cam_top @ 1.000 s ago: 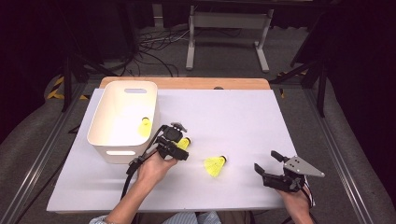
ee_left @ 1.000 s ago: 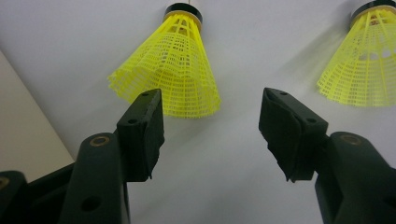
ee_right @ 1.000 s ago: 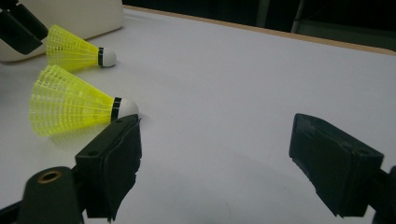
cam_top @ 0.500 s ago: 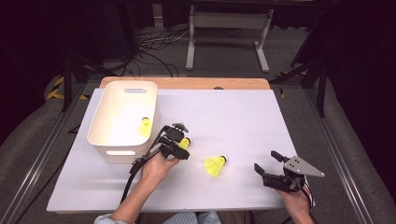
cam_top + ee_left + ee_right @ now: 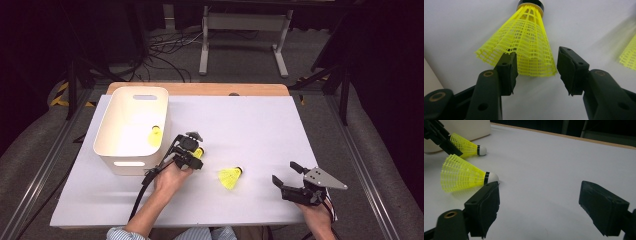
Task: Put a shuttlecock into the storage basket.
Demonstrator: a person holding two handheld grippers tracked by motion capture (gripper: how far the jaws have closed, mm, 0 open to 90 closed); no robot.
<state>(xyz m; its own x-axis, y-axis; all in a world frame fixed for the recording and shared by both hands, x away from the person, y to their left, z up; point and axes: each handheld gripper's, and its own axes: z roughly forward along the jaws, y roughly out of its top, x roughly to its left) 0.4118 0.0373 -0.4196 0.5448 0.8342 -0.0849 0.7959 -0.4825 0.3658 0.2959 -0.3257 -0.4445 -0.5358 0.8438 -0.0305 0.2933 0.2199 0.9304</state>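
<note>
Not much has changed from a second ago: the left gripper (image 5: pixel 192 150) sits in about the same spot just right of the bin, and the right one hasn't budged at all. The real difference is that the left jaws have just been closing in around the yellow shuttlecock (image 5: pixel 527 42) lying between them. In the left gripper view one pad is right up against the skirt edge, maybe touching it, while the other is clearly off it with a gap, so it isn't pinched yet. That shuttlecock is on the table beside the white bin (image 5: pixel 112 150), cork end pointing away from the gripper. Its skirt is a moulded plastic lattice, a flared cone of tiny square holes, with a black band and a rounded cap at the narrow end. A second shuttlecock (image 5: pixel 230 177) of the same kind lies on its side mid-table, between the two hands, and a third one (image 5: pixel 155 136) sits inside the bin against its right wall. The bin is smooth matte plastic with rounded corners and slot handles. The table (image 5: pixel 240 120) has a flat pale, slightly lilac sheet over it, with a wooden edge showing at the back. The right gripper (image 5: pixel 289 175) rests near the front right, jaws spread wide with nothing in them, blocky black pads, grey triangular plate on top.
</note>
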